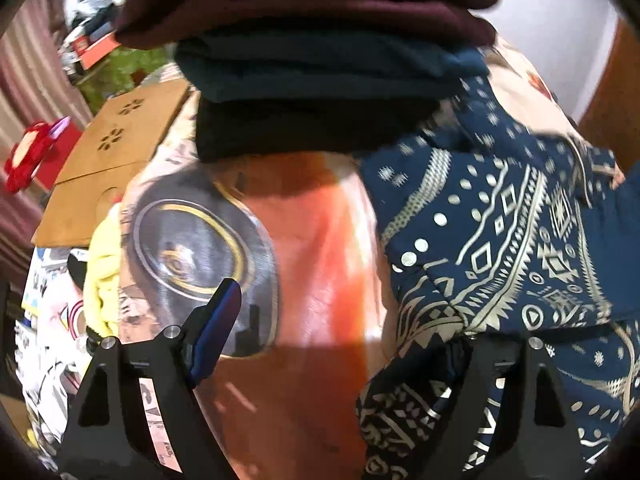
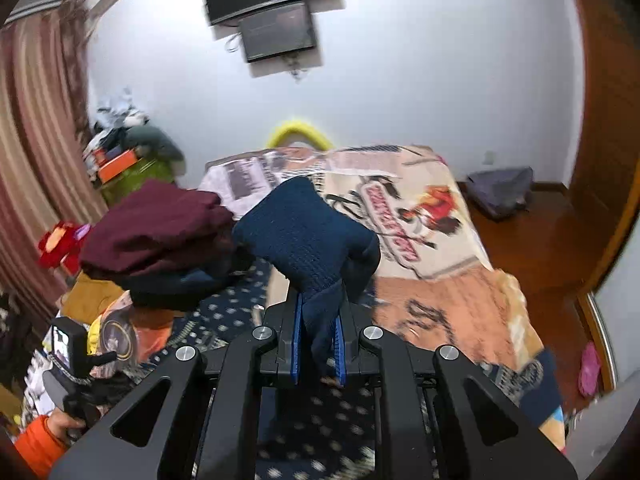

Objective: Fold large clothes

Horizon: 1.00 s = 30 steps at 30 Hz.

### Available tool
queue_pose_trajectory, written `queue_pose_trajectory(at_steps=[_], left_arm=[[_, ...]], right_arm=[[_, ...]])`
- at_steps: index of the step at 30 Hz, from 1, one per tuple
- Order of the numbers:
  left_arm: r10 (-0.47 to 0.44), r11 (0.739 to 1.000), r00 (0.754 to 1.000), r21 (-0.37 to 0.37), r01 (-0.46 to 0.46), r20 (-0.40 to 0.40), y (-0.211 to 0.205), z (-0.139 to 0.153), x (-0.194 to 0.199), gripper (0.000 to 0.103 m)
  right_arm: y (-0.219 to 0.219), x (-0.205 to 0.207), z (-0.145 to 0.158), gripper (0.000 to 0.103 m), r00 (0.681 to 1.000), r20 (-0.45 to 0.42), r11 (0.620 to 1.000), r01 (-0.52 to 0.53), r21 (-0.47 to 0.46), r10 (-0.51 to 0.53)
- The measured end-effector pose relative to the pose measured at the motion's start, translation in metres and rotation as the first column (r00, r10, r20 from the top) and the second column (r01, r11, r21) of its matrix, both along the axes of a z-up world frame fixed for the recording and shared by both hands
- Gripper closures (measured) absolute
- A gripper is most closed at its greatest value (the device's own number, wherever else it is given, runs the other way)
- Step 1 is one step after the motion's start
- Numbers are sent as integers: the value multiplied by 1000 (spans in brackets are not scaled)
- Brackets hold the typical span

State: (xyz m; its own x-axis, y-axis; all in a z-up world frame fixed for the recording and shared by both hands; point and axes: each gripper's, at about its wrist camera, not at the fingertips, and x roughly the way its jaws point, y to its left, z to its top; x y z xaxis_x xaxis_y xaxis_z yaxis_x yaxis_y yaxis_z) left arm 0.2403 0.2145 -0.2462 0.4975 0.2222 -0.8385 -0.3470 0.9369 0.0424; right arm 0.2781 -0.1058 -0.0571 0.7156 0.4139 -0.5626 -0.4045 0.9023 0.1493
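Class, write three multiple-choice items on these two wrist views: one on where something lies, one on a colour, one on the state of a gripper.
1. Where does the maroon garment lie?
A. on top of the folded stack
B. on the floor
C. on the curtain rail

2. What colour is the patterned cloth beside the stack?
A. green and yellow
B. navy with cream motifs
C. plain white

3. What is the right gripper doing?
A. hanging open and empty
B. gripping a red toy
C. clamped on a navy knit garment

Answers: 1 A, it tops the darker folded layers; 2 B, cream geometric shapes on dark blue; 3 C, the knit fabric bunches between its closed jaws.
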Motion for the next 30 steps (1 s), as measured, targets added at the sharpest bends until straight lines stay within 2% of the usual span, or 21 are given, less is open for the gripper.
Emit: queue_pose_trajectory(at_steps=[6, 13, 18, 24, 30], left_arm=[[40, 999, 999, 1, -40, -2, 9, 1, -6, 19], [40, 999, 999, 21, -39, -29, 4, -10, -8, 17], [48, 999, 998, 9, -47, -49, 7, -17, -7, 16], [48, 999, 997, 7, -48, -67, 6, -25, -8, 14], [28, 1000, 996, 9, -28, -89, 3, -23, -13, 14]], right_arm=[[-45, -2, -36, 92, 990, -127, 997, 68, 26, -64], [-81, -19, -84, 92, 955, -280, 992, 118, 43, -101], [-96, -26, -101, 91, 927, -359, 987, 143, 72, -108], [-113, -33, -107, 90, 914, -371, 974, 208, 84, -163], [-123, -43, -105, 84, 910, -344, 967, 252, 19, -231]])
